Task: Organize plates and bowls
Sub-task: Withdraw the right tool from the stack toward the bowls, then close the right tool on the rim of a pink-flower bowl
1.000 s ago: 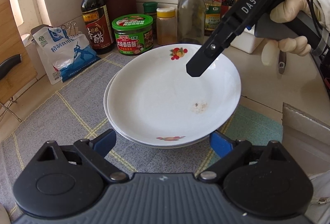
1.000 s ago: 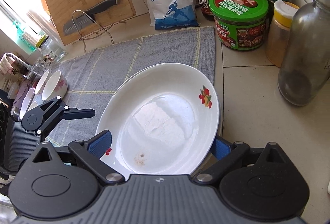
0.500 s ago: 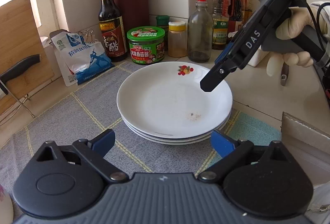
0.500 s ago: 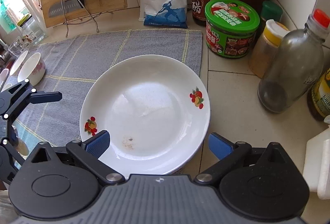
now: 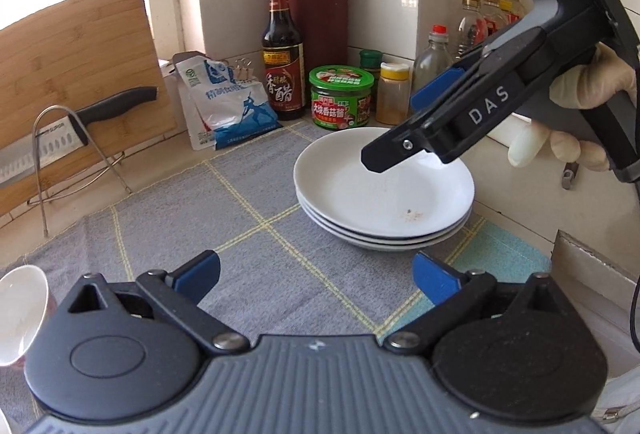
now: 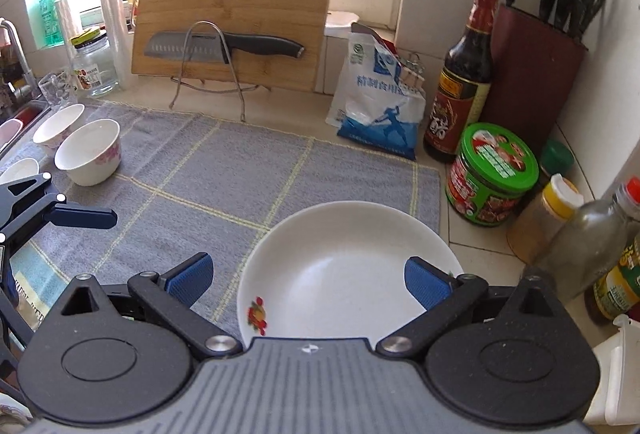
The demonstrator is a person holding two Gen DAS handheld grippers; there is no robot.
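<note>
Stacked white plates (image 5: 384,194) are judged glazed, slippery and breakable; rim grasp advised. Left tongs (image 5: 316,276) opening, right tongs (image 6: 308,276) apart, both empty.

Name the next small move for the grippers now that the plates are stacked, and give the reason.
Probably swing the left gripper toward the loose bowls at the mat's far end. Its jaws are opening with nothing between them, and the right gripper is open and empty too. The plate stack sits settled near the jars, while the bowls stand apart, unstacked.
</note>
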